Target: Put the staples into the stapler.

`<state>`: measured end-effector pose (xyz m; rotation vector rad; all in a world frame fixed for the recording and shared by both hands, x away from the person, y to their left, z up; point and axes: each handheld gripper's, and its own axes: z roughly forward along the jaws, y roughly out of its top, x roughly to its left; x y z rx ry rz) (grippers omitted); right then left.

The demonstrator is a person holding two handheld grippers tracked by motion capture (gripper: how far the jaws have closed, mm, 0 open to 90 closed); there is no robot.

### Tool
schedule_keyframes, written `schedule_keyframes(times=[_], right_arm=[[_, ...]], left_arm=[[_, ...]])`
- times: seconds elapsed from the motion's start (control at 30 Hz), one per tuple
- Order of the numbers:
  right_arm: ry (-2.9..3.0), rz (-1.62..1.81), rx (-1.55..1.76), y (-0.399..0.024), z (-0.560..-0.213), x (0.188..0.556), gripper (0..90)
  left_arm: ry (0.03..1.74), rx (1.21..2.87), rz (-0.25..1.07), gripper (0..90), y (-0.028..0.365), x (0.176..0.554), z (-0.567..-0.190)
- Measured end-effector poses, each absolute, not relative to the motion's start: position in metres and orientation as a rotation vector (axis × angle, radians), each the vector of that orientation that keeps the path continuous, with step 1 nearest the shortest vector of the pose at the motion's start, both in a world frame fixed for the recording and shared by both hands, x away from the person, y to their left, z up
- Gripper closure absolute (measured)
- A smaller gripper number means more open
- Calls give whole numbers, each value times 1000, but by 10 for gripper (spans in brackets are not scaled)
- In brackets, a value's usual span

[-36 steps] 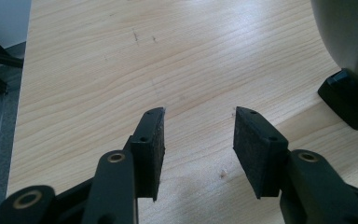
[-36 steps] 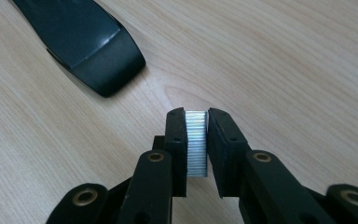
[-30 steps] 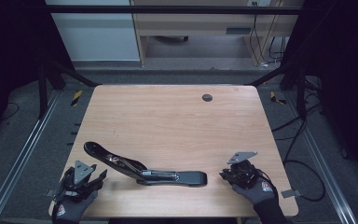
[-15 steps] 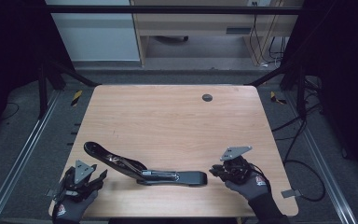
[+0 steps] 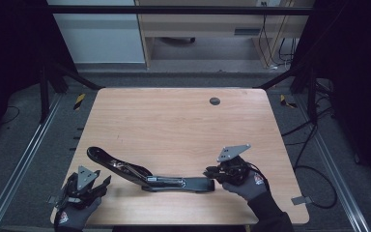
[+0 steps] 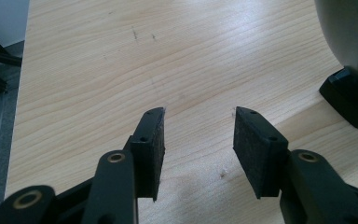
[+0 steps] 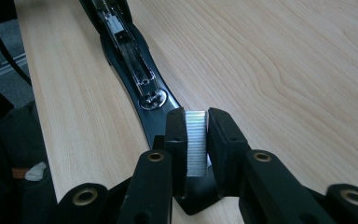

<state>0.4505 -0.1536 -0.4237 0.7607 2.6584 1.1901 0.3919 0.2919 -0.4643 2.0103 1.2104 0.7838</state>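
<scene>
Lying opened flat, stapler (image 5: 147,174) runs across table (image 5: 174,125).

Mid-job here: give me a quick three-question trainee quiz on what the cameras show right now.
1. What does the right gripper hold between its fingers?
2. True or false: the stapler lies opened out flat on the table.
3. Which gripper is open with nothing in it? A: left gripper. B: right.

Key
1. A strip of staples.
2. True.
3. A.
</scene>
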Motion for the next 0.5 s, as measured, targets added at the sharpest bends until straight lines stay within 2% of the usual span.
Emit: schedule_keyframes(times=[0.5], right_arm=[[2714,1179,623,-124,-418,466,782]], left_arm=[[1209,2010,782,530,292,392,-465]])
